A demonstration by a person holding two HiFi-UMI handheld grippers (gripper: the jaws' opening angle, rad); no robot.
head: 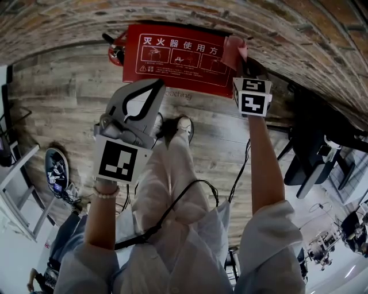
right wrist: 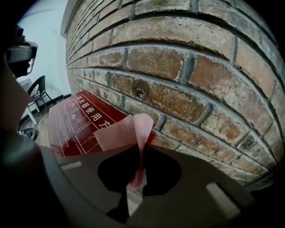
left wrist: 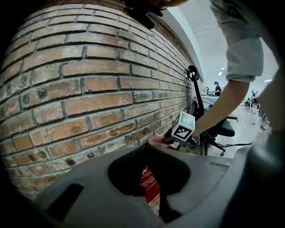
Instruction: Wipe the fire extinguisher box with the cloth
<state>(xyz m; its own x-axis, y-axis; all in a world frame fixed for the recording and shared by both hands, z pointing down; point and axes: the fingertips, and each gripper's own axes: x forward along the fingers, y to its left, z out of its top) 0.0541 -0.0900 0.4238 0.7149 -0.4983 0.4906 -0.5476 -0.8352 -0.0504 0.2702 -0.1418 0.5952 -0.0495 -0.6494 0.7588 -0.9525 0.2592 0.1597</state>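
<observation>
left arm: bent and held back over the wood floor (head: 69, 97), with the wrist bead band showing; the left gripper (head: 158, 85) points toward the box and stays short of it
left claw: jaws together with nothing between them; in its own view the red box shows past the closed tips (left wrist: 162, 205)
right arm: stretched straight out, sleeve at the elbow, reaching to the box's far right corner
right claw: the right gripper (head: 242, 62) is clamped on the pink cloth (head: 233, 50); a fold stands up from the pinch (right wrist: 136, 178) and the loose part (right wrist: 129, 129) lies on the box corner against the wall
box place: the fire extinguisher box (head: 178, 57) sits on the floor at the foot of the brick wall (head: 172, 11), its back edge touching it
edges and room: bare floor lies between the box's near edge and the person's shoes (head: 175, 126); the wall closes off the far side; chair legs (head: 310, 166) stand to the right, apart from the box
box axis: the long side runs along the wall, left to right in the head view; the printed red face is turned up, its characters reading upright to the person
</observation>
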